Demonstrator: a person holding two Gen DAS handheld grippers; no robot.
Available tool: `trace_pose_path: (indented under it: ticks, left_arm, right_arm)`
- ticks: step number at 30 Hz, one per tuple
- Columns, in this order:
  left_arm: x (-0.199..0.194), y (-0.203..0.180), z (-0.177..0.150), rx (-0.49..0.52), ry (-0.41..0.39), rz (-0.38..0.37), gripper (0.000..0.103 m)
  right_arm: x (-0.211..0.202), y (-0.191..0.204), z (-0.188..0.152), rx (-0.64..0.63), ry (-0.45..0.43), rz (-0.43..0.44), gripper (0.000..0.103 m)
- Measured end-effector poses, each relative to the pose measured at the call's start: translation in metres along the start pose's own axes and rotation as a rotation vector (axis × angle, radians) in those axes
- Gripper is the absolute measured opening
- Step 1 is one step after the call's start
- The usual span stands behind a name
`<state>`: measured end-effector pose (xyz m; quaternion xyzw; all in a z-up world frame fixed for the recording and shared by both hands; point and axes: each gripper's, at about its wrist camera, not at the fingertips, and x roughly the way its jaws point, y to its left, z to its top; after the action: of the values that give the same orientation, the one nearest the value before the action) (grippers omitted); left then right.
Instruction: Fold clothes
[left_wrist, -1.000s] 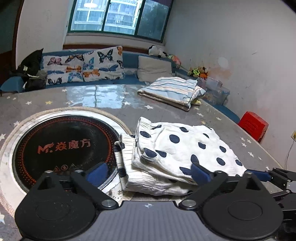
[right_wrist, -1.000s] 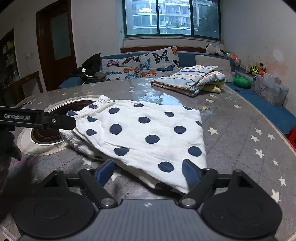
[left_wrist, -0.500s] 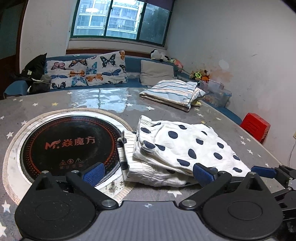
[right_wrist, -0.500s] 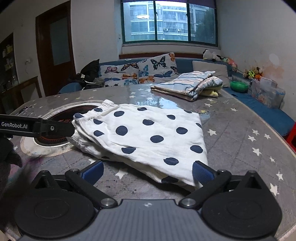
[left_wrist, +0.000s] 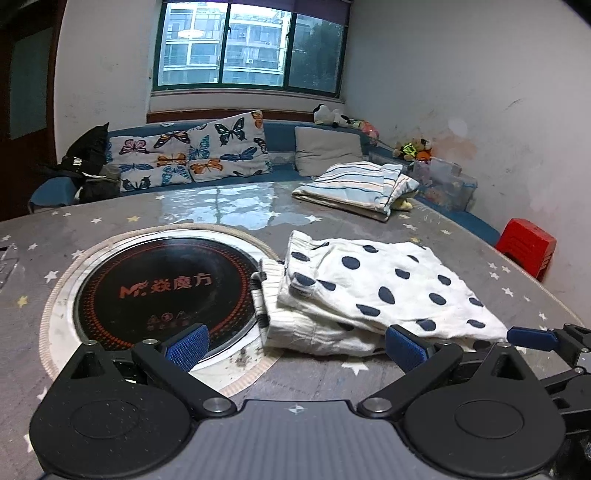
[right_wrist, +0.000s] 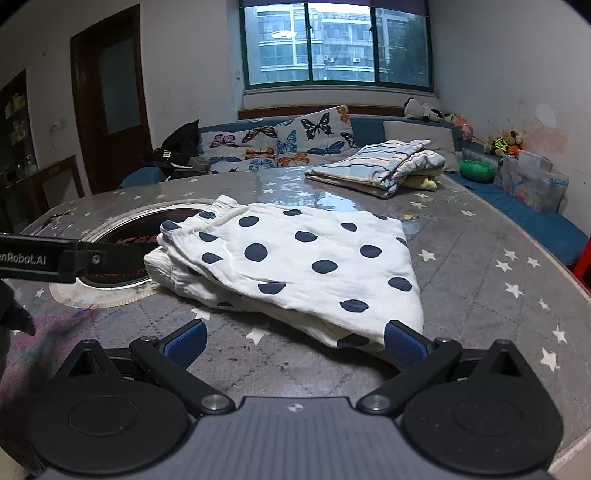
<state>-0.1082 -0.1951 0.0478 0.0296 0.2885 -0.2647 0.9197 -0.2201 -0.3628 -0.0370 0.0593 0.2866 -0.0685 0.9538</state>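
Counter (right_wrist: 480, 258): starred grey | polka-dot garment (right_wrist: 295, 266) lying folded, frame centre | right claw (right_wrist: 293, 341) gaping wide, holding nothing | left claw (left_wrist: 295, 345) standing open, empty

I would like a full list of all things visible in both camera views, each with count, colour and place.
polka-dot garment: one, white with navy dots, folded, table centre.
striped clothes: one folded pile, blue and cream, far side of table.
table: one, grey with stars.
round cooktop: one, black, set in table, left of garment.
butterfly cushions: two, white, on blue bench.
grey cushion: one, on bench.
red stool: one, right of table.
window: one, green frame.
left tool: open, empty.
right tool: open, empty.
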Motion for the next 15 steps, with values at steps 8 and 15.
trace_pose_path:
  ticks: [8,15]
  left_arm:
    - [-0.0080,0.0014,-0.0053,-0.006,0.007,0.027,0.103]
    - [-0.0047,0.0017,-0.0097,-0.009,0.035,0.050,0.103]
  right_arm:
    - [0.0008,0.0018,-0.0066,0.040,-0.004,-0.008,0.103]
    - [0.0026,0.0031,-0.0098,0.057,-0.018,-0.002,0.103]
